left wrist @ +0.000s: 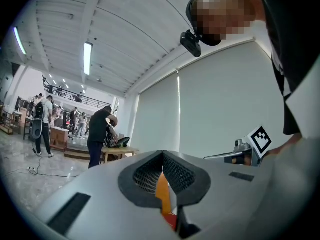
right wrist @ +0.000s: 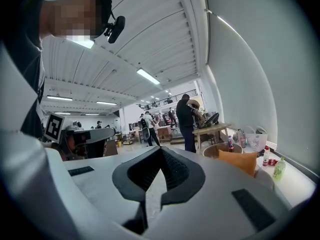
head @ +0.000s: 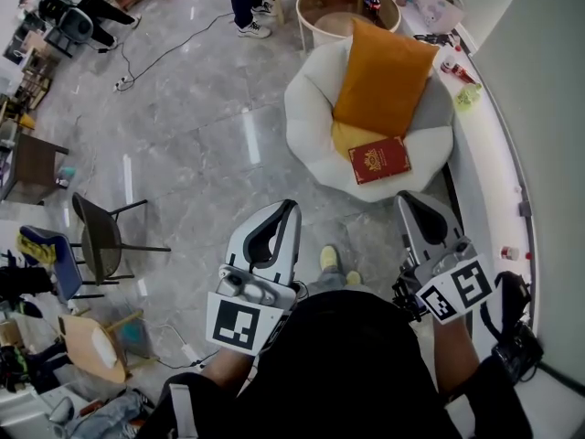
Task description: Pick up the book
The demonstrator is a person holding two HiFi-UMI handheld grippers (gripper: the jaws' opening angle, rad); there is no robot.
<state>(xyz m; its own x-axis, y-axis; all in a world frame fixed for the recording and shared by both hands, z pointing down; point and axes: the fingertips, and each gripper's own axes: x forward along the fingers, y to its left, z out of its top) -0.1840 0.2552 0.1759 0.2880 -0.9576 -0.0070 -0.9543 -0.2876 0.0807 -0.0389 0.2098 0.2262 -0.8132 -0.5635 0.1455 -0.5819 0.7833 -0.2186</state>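
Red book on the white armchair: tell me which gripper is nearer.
Right. In the head view the right gripper is just below-right of the book; the left gripper is farther off, below-left, over the floor.

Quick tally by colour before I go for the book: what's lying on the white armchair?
Orange cushion: 1
Yellow cushion, mostly under the orange one: 1
Red book: 1
Total on the armchair: 3

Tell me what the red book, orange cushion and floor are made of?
The red rectangular book looks hardbound, its flat cover stamped with gold ornament. The orange square cushion looks like matte fabric, without sheen. The grey veined floor seems polished stone or tile: it mirrors lights.
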